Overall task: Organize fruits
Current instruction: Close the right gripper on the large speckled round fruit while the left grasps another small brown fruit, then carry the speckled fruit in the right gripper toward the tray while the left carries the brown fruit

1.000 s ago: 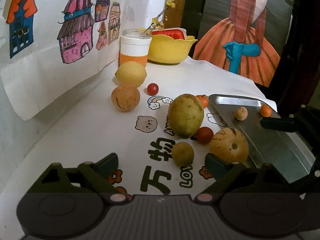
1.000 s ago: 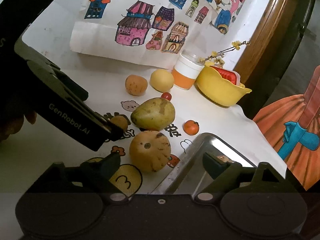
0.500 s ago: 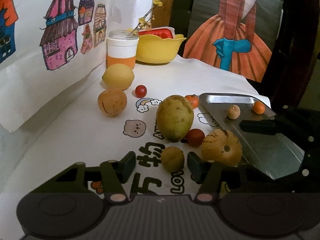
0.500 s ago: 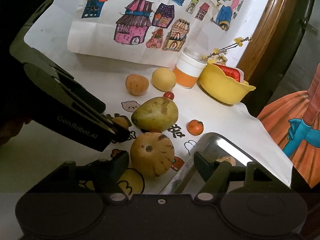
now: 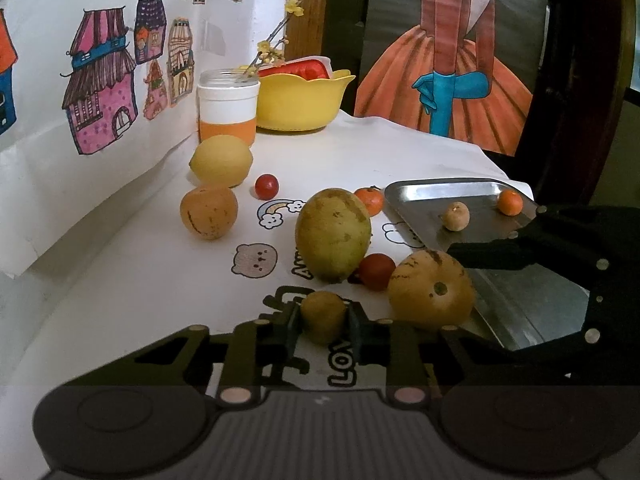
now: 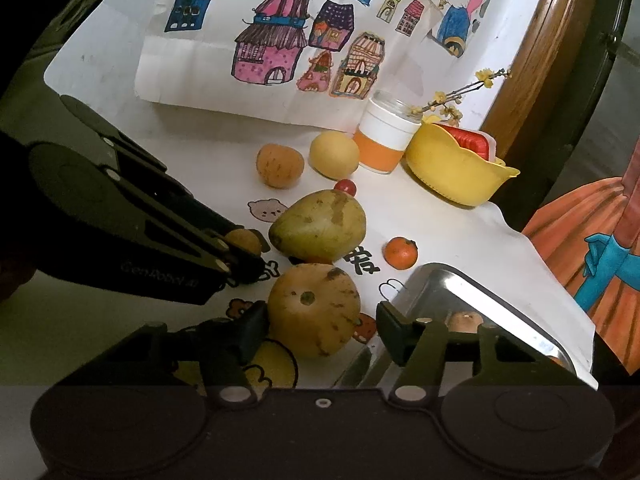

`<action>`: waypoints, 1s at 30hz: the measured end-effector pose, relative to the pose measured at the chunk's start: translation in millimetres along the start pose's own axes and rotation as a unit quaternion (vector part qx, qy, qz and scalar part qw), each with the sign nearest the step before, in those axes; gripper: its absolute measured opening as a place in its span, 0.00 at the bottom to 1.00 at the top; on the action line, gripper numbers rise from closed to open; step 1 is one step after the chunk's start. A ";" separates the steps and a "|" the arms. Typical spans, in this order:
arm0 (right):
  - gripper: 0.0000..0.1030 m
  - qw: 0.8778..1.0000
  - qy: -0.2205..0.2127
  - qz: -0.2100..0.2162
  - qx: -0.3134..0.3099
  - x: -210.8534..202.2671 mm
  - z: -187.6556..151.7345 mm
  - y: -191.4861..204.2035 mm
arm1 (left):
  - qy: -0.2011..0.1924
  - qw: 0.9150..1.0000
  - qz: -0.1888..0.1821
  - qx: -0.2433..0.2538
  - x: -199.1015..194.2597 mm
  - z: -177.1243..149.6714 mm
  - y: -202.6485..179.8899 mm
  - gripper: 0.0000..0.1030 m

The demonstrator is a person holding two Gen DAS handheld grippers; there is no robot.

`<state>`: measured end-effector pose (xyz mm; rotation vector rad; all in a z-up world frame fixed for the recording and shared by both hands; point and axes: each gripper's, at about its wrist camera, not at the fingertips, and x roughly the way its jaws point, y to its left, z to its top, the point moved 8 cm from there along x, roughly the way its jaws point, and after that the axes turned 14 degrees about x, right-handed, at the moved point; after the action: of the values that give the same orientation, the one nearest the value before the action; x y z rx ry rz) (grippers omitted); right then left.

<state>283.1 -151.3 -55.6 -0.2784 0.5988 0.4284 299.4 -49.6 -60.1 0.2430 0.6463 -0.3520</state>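
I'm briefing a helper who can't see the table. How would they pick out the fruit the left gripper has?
Start at the metal tray and find the big tan round fruit against its near edge. Just beside that, away from the tray, sits a small brown fruit, pinched between the left gripper fingers. It is dull brown and the smallest fruit off the tray except the red ones.

A small fruit [image 5: 323,315] is sitting between the left gripper's [image 5: 322,326] fingers. A melon [image 5: 431,294] is lying just right of it, a tray [image 5: 532,300] beyond.
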 end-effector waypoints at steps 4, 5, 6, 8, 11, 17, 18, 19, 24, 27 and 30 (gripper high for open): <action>0.50 1.000 0.000 0.001 -0.002 0.0 -0.7 2.7 | 0.001 1.000 0.001 -0.004 -2.7 -2.2 0.9 0.27; 0.50 1.000 0.000 0.000 -0.002 -0.6 -0.6 2.9 | 0.001 1.000 0.002 -0.005 -3.6 -2.6 0.8 0.27; 0.50 1.000 -0.002 -0.002 -0.002 -1.5 -0.9 3.3 | 0.002 1.000 0.002 -0.006 -4.8 -3.4 0.8 0.27; 0.50 1.000 -0.002 -0.004 0.000 -3.6 -2.0 3.3 | 0.003 1.000 0.002 -0.008 -7.2 -4.9 0.4 0.27; 0.50 1.000 -0.001 -0.007 0.002 -6.9 -3.3 3.1 | 0.005 1.000 0.001 -0.009 -12.3 -7.6 -0.4 0.27; 0.49 1.000 -0.002 0.004 0.015 -18.8 -5.7 7.5 | 0.006 1.000 0.005 -0.009 -21.6 -10.4 -3.0 0.27; 0.49 1.000 -0.004 0.006 0.017 -21.5 -6.3 8.8 | 0.005 1.000 0.005 -0.009 -22.5 -10.5 -3.8 0.27; 0.49 1.000 -0.005 0.008 0.021 -24.1 -6.8 9.8 | 0.005 1.000 0.006 -0.009 -23.8 -10.8 -4.1 0.27; 0.49 0.999 -0.012 0.014 0.030 -39.7 -9.6 17.0 | 0.003 1.000 0.007 -0.009 -34.3 -14.6 -8.4 0.27; 0.49 0.999 -0.017 0.017 0.041 -52.9 -10.0 20.0 | 0.002 1.000 0.006 -0.009 -42.5 -16.8 -12.2 0.27; 0.49 0.999 -0.023 0.018 0.045 -67.9 -10.6 22.4 | -0.003 1.000 0.006 -0.010 -53.2 -17.6 -15.1 0.27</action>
<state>217.1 -156.5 -26.5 -0.1716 0.5780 0.4392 244.4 -44.6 -42.1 0.2268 0.6424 -0.3337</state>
